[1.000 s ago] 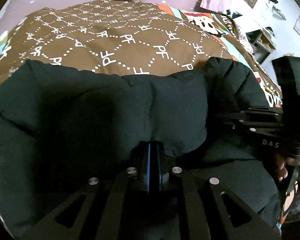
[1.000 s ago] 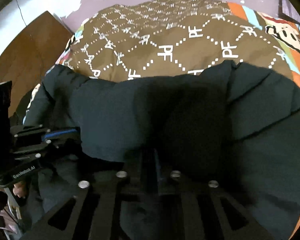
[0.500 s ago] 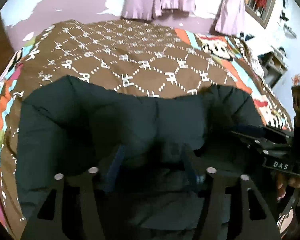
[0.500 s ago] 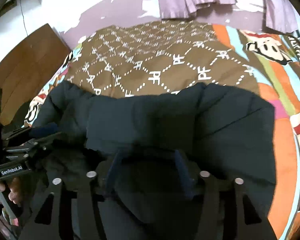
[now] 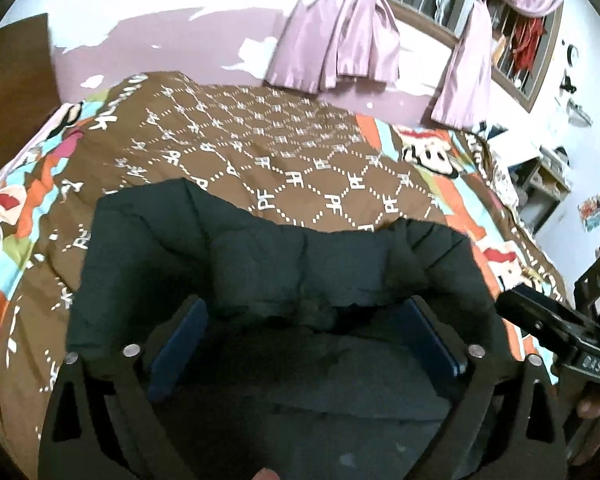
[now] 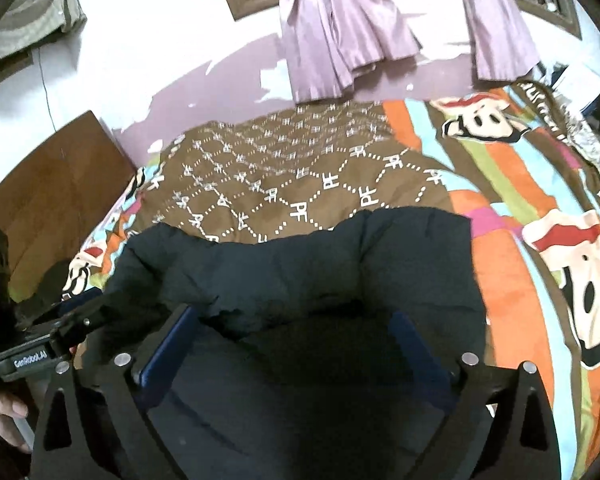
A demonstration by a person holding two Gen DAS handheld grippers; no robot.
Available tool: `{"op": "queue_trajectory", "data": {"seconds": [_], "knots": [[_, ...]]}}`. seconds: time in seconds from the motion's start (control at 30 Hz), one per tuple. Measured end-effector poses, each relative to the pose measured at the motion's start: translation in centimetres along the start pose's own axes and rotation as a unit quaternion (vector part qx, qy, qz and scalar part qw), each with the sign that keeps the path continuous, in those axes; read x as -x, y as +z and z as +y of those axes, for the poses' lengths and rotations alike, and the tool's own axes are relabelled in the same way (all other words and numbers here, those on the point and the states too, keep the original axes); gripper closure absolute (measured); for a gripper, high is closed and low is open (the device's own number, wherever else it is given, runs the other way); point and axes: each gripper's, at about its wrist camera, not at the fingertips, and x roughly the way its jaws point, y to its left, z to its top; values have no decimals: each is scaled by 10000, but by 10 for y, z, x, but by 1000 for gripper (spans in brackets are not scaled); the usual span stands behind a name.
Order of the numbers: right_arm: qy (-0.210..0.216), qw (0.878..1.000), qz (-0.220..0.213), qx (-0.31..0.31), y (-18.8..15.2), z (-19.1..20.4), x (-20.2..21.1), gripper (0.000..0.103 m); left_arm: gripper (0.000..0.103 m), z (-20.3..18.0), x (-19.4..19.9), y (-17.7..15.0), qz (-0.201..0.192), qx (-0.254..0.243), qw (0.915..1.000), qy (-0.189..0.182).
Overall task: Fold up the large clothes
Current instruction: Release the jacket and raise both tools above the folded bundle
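With both jaws just sprung wide and nothing pinched, left gripper [image 5: 304,332] and right gripper [image 6: 296,340] hang over the folded jacket [image 5: 260,264] on the bed [image 5: 292,160]. Lift clear without snagging; then check edges lie even.

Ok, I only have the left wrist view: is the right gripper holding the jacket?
Observer: No. The right gripper has just been opening its jaws. They stand wide, and the pads are clear of the black jacket lying under them on the bedspread.
Operator: Anything off to the left that I can't see?
Observer: A striped cloth hangs high on the wall there.
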Motion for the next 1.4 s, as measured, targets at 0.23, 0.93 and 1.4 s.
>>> {"op": "queue_trajectory", "data": {"seconds": [0.23, 0.93, 1.4], "knots": [[34, 9995, -291, 147, -18, 22, 56, 2, 2, -15, 65, -15, -445, -282, 9986, -59], [-67, 9935, 70, 1130, -57, 100, 184, 0, 2, -36, 224, -68, -1074, -583, 9925, 62], [40, 9868, -231, 1603, -123, 115, 228, 0, 2, -44, 262, -140, -964, -671, 9925, 336]]}}
